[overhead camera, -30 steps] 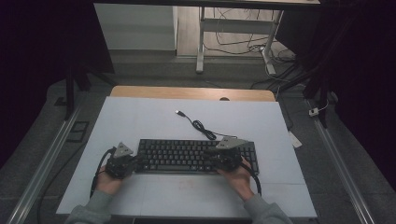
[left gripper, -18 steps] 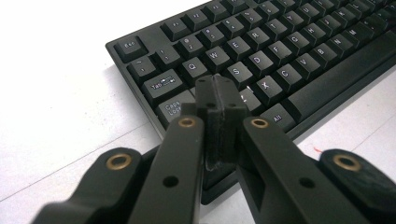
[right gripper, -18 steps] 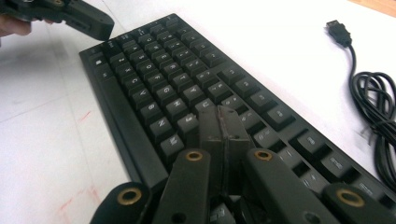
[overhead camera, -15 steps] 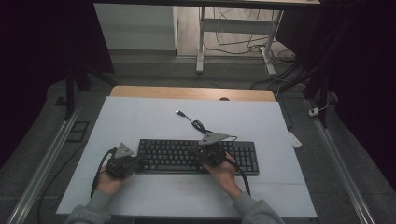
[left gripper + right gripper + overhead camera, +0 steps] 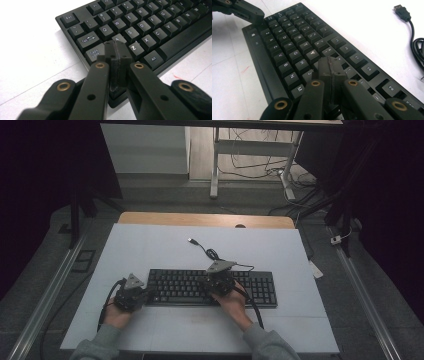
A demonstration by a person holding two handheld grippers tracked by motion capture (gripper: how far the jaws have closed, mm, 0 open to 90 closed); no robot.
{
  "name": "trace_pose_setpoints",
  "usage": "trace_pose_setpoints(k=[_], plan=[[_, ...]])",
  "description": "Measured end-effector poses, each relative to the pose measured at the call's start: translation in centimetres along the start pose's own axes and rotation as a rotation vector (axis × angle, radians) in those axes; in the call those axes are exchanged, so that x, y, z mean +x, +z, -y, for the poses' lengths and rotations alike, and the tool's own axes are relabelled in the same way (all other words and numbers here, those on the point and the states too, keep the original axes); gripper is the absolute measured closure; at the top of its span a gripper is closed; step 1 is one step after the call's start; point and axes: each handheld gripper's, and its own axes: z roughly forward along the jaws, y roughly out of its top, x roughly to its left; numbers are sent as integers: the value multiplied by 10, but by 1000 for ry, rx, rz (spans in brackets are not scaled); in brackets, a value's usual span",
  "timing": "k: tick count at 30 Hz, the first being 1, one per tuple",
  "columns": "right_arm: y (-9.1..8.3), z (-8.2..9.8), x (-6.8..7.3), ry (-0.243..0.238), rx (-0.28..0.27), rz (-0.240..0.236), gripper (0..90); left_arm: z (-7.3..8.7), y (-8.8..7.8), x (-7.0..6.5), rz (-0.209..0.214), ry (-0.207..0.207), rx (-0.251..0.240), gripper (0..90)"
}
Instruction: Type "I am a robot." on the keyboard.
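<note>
Right tongs [image 5: 218, 279] shifted from the right end of the keyboard [image 5: 260, 290] to above its middle keys, jaws pressed shut on nothing, apparently poised for typing. Left tongs [image 5: 134, 295] parked at the keyboard's left end, likewise closed. Keyboard flat on the counter [image 5: 150, 245].

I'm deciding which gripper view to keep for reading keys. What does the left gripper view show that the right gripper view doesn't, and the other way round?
Left gripper view: the keyboard's left end, with Esc, Tab and Caps Lock, behind the left gripper's shut jaws.

Right gripper view: the USB plug and cable on the white table, function keys, and the right gripper shut over the middle keys.

Both: letter keys such as C and V.
</note>
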Motion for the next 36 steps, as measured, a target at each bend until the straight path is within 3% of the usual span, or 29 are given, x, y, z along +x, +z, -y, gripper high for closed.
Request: trace_pose_setpoints(k=[25,36], plan=[[14,-3,0,-6,43,45,894,2,3,-1,-1,5,15,886],[17,-2,-2,7,52,40,895,2,3,0,3,4,15,886]])
